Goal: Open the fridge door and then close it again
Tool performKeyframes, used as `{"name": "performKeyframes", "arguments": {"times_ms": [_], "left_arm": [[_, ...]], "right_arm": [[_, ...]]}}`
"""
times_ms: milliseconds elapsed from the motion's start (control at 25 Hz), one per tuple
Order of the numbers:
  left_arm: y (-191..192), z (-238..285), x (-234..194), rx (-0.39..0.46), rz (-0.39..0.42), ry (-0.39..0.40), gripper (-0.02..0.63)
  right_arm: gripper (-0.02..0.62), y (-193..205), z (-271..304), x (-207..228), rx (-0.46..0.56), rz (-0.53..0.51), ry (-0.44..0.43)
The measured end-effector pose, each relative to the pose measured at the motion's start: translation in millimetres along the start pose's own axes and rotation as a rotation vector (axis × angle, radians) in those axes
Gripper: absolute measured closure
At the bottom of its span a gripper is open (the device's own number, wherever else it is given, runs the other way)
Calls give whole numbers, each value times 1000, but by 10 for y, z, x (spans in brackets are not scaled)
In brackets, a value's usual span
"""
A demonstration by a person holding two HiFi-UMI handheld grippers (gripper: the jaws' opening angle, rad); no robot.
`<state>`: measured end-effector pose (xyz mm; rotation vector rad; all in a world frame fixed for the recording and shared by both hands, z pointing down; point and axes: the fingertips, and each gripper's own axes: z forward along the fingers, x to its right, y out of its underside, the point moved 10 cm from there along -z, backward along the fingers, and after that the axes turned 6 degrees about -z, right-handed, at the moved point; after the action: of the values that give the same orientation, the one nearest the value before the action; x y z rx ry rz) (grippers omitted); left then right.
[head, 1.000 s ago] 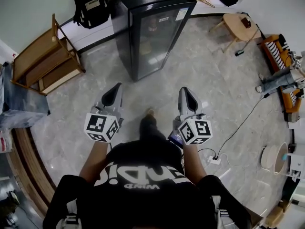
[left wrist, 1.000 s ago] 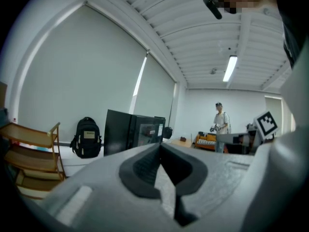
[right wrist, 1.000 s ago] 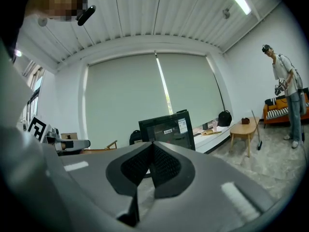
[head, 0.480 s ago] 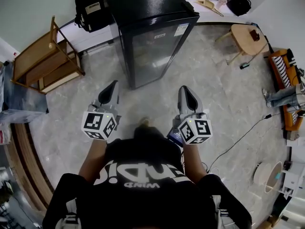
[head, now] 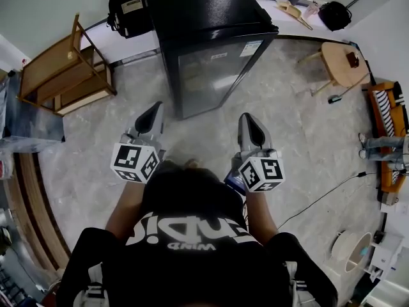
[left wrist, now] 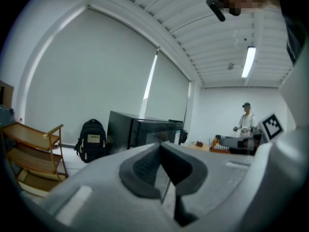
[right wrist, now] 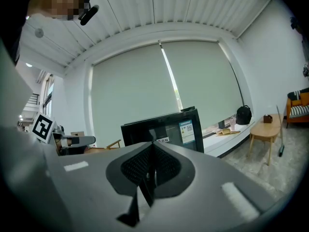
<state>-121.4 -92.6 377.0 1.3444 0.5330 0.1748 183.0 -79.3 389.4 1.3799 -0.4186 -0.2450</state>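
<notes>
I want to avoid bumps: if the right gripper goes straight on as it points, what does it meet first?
Probably the fridge door; only bare floor lies between, though depth is unclear.

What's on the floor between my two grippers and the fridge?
Nothing; the head view shows only bare floor between the left gripper, the right gripper and the fridge.

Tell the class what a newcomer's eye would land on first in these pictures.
The black fridge, its glass door shut, stands at the top middle of the head view. Below it the left tongs and right tongs, both shut and empty, point toward it side by side, short of the door. A wooden shelf stands to the fridge's left, with a backpack between them by the wall.
</notes>
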Motion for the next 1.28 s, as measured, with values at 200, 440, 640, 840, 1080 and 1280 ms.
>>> {"name": "performKeyframes", "arguments": {"times_ms": [200,440,640,840,1080,1280], "left_arm": [[-78,120,-87,3,14,22,604],[-180,281,-229,4,27,46,603],[-162,349,-330,-7,18,54,569],[-169,387,-378,-13,6,63,489],[-149,461,-387,-5,-6,79,301],[-129,504,-417,-17,-8,83,296]], "right_arm": [[598,-18,151,1,0,10,14],[597,-106,372,-65,14,2,18],[597,-94,497,-98,20,3,19],[597,-112,556,-118,21,-1,20],[597,-95,573,-100,15,-1,23],[598,-92,605,-109,14,-2,18]]}}
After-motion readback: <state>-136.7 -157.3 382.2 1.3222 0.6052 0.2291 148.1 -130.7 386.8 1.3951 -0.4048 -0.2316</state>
